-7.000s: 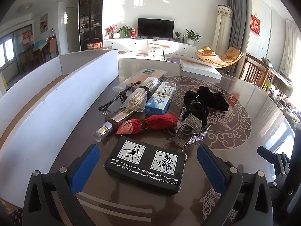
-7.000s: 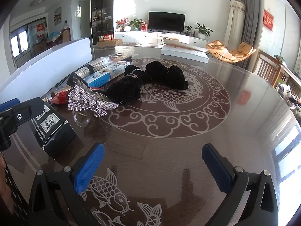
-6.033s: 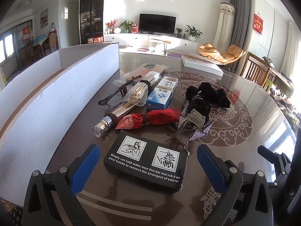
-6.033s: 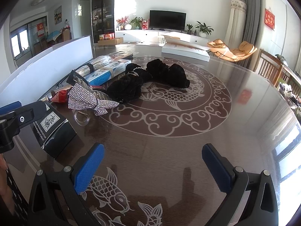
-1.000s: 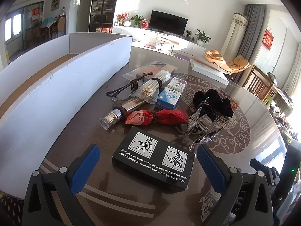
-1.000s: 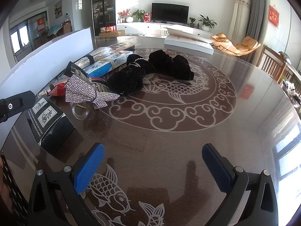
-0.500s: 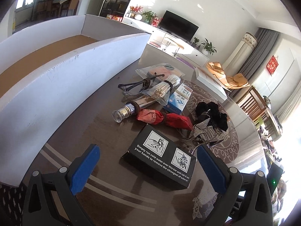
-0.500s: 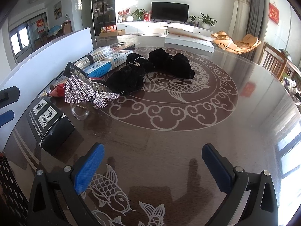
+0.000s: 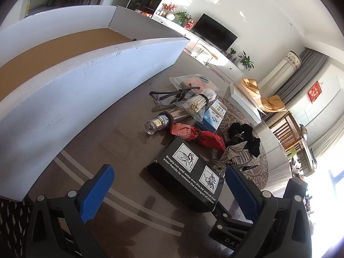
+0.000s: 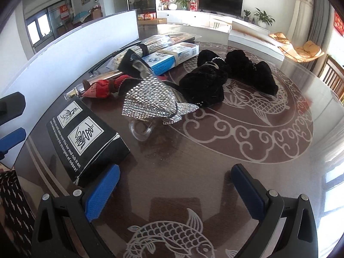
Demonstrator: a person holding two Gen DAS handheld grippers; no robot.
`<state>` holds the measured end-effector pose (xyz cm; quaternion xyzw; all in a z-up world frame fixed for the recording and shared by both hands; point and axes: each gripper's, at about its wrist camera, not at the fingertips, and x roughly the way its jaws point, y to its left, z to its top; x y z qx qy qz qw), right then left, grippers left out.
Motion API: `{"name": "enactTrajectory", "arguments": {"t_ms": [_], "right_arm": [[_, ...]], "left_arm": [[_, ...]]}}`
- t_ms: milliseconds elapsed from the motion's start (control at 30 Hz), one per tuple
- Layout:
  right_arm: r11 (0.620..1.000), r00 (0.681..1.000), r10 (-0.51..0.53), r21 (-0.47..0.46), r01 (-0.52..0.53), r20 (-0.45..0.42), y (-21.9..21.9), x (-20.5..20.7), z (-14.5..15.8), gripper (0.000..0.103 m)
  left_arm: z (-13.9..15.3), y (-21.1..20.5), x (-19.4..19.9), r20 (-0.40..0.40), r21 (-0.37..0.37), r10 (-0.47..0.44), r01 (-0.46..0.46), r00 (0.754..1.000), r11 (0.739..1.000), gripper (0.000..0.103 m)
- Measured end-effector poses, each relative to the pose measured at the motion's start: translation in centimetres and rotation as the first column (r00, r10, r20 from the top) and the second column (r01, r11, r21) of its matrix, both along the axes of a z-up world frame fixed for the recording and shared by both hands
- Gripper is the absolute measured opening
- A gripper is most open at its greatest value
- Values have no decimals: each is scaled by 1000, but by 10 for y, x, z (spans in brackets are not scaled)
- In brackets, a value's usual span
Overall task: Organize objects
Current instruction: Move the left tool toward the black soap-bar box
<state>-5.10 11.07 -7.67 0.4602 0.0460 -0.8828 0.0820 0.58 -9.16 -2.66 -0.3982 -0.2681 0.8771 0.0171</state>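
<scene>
A black box with white hand-washing pictures (image 9: pixel 189 173) (image 10: pixel 86 133) lies on the dark table, just ahead of my open left gripper (image 9: pixel 169 191). Behind it lie a red folded packet (image 9: pixel 196 135), a steel flask (image 9: pixel 165 120), a bundle of sticks in plastic (image 9: pixel 198 105), a blue-and-white carton (image 9: pixel 212 116) (image 10: pixel 169 58), black scrunchies (image 10: pixel 217 81) and a rhinestone hair clip (image 10: pixel 152 101). My right gripper (image 10: pixel 174 187) is open above the table's front part, with the black box's corner by its left finger. Nothing is between either pair of fingers.
A long white cardboard box with a brown floor (image 9: pixel 86 64) (image 10: pixel 86 43) runs along the table's left side. A flat white box (image 10: pixel 253 36) lies at the table's far end. Wooden chairs (image 9: pixel 288 133) stand to the right. A patterned sleeve (image 10: pixel 13 202) shows at the lower left.
My left gripper has risen and tilted, now looking down into the white box and onto the objects. My right gripper has moved forward and left, closer to the black box and hair clip.
</scene>
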Motion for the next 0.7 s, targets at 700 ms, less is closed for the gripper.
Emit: {"name": "enactTrajectory", "arguments": {"t_ms": [700], "right_arm": [[977, 989, 148, -152, -149, -13, 23, 36, 5, 103]], "left_arm": [[-25, 35, -56, 251, -210, 192, -140, 949, 968, 103]]}}
